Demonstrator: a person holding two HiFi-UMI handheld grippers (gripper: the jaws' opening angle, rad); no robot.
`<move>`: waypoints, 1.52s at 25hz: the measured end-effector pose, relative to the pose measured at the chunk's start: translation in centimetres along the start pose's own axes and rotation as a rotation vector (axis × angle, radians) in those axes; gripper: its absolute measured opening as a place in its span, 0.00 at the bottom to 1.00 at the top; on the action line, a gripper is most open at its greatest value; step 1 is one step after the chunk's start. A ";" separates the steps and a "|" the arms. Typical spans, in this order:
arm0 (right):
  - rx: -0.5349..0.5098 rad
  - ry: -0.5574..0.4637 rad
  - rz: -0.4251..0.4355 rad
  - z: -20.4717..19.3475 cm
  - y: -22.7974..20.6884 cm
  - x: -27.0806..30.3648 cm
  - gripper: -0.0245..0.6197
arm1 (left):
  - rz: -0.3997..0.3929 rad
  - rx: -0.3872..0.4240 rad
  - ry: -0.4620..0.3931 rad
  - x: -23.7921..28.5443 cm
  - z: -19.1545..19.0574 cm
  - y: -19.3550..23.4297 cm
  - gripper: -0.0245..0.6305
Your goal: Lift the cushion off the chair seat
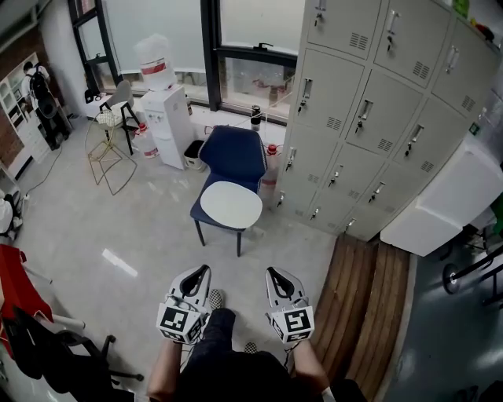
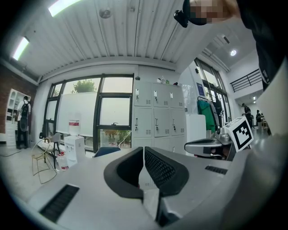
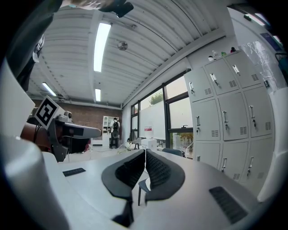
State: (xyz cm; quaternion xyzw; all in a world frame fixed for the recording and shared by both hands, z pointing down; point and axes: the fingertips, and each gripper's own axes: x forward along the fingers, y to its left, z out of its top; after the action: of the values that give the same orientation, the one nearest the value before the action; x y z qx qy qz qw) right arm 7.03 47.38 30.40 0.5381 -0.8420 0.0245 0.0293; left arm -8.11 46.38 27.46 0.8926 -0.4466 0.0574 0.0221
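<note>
- Head view: found cushion point(image 1: 231, 205) lying flat on blue chair point(image 1: 233, 155) seat at 12 o'clock, well apart from both hand-held grippers.
- Saw left hand-held gripper point(image 1: 201, 273) and right hand-held gripper point(image 1: 274, 275) pressed fully shut, holding nothing.
- Judged risks: arriving with jaws shut and merely shoving the cushion off the seat; pinching only one edge, letting it sag and slip; nudging the chair across the floor point(image 1: 118, 228).
- Noted smooth grey flooring, glossy, likely slippery under chair legs.
- Noted lockers point(image 1: 369, 118) at 2 o'clock, water dispenser point(image 1: 169, 118) at 10 o'clock, windows point(image 1: 251, 23) beyond, wooden strip point(image 1: 369, 306) at 4 o'clock.
</note>
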 end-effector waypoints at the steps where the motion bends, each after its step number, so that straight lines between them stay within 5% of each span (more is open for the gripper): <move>1: 0.000 0.003 -0.004 -0.2 -0.2 1.0 0.08 | -0.005 -0.002 0.001 0.7 -0.2 0.8 0.08; 25: 0.022 0.068 -0.147 2.5 -4.4 29.7 0.08 | -0.161 -0.024 0.033 19.9 1.1 25.1 0.08; 38: 0.021 0.107 -0.229 1.3 -8.9 34.0 0.08 | -0.234 -0.043 0.051 26.7 -0.1 28.1 0.08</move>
State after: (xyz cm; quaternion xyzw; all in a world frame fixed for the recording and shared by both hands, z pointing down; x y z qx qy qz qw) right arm 0.81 12.79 31.78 0.6290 -0.7720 0.0585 0.0709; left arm -14.70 8.28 30.46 0.9363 -0.3396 0.0676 0.0592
